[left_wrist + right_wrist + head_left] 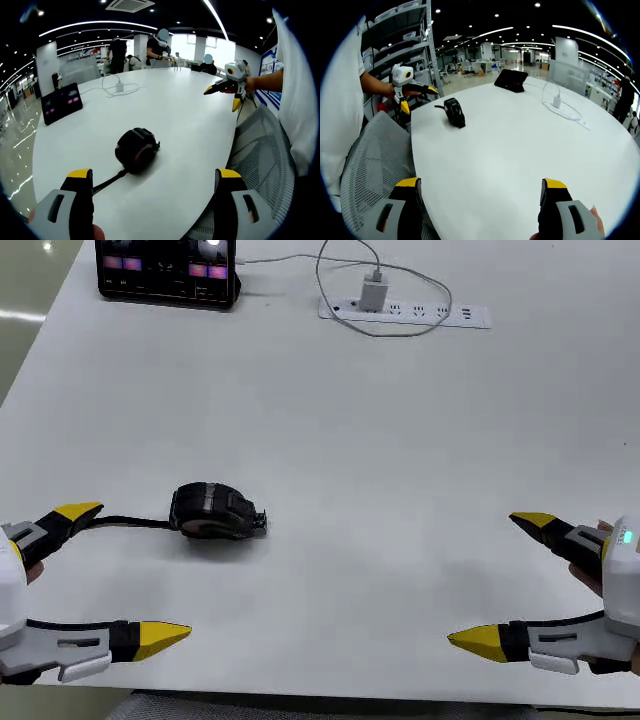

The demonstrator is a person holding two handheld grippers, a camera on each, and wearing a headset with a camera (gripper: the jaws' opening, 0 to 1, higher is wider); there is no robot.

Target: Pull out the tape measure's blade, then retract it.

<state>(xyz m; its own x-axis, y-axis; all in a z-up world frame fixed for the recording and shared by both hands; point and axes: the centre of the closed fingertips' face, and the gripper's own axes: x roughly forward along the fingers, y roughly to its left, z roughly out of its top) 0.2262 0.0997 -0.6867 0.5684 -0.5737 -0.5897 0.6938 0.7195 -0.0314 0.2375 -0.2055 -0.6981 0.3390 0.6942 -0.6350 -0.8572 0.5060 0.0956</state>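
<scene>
we see the tape measure (pixel 215 511) just ahead of the left gripper (pixel 140 570)'s released jaws; the right gripper (pixel 483 579)'s jaws are also released.

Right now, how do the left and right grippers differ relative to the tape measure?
The left gripper sits close to the tape measure, whose black strap runs toward one of its jaws; the right gripper sits well away across the table. The left gripper points at the tape measure; the right gripper points past it. Both are open and empty.
</scene>
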